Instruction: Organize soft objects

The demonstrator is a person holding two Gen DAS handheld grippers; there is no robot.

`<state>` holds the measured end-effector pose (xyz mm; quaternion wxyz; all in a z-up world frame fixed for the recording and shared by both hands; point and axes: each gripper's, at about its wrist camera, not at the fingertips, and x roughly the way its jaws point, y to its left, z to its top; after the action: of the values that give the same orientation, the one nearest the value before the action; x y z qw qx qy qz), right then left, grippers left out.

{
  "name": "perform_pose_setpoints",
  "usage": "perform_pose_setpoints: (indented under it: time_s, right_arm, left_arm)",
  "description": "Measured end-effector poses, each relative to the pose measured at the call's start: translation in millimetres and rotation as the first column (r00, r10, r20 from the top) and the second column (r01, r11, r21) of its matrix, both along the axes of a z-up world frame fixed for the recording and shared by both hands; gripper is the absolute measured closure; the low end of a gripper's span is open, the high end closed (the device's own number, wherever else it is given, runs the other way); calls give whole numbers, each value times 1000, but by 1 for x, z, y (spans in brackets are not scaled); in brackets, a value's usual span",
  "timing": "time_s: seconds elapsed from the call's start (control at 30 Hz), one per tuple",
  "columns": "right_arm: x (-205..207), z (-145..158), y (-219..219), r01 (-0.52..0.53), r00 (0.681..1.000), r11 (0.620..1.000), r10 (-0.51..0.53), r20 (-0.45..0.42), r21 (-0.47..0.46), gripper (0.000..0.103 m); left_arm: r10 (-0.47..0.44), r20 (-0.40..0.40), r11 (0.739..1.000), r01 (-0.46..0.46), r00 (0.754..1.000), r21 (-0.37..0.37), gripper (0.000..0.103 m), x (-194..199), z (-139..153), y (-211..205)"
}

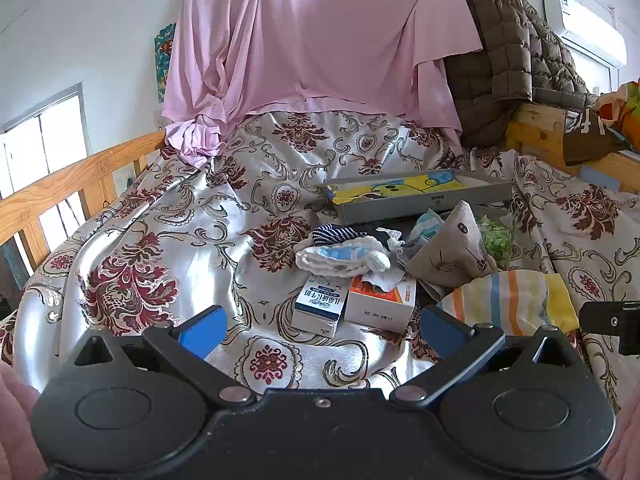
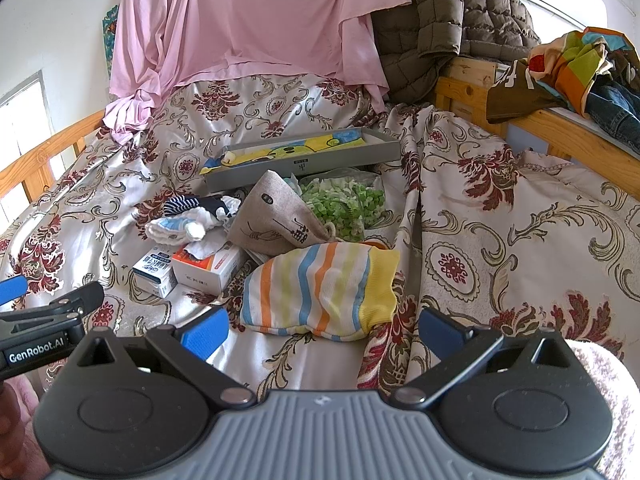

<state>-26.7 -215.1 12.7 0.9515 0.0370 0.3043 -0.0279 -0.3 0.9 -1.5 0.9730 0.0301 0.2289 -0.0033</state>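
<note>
A striped sock pouch [image 2: 320, 292] with a yellow cuff lies on the floral bedspread [image 2: 500, 240], just ahead of my open right gripper [image 2: 320, 330]. It also shows in the left wrist view [image 1: 508, 304]. Behind it lie a beige cloth bag [image 2: 272, 216], a white and blue rolled sock [image 2: 176, 228] and a dark striped sock [image 2: 180, 204]. A grey tray [image 2: 304, 162] holds a yellow and blue cloth [image 2: 280, 148]. My left gripper [image 1: 320, 330] is open and empty above the bedspread, in front of two small boxes [image 1: 352, 304].
A bag of green pieces [image 2: 344, 204] lies behind the beige bag. Pink sheet [image 2: 248, 24] and a brown quilted jacket [image 2: 452, 20] hang at the back. Wooden rails [image 2: 560, 136] edge the bed, with clothes [image 2: 580, 64] piled on the right rail.
</note>
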Motion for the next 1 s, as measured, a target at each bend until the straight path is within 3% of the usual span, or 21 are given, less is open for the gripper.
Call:
perform_pose_setpoints:
  time_s: [0.77,0.87,1.0]
  right_arm:
    - [-2,-4,1,9,1000,1000,-9,1,1,0]
    - [-4,-5,1,13,1000,1000,-14,27,25,0]
    - [3,-1,-7,7,1000,997,-6,-2,70,0]
  left_arm:
    - [17,12,1000,-17,1000,7,1,2,-2,3]
    - [14,7,1000,-14,1000,-6,1,4,-3,6]
    - [-7,-13,1000,7,1000,-5,1,11,-4,3]
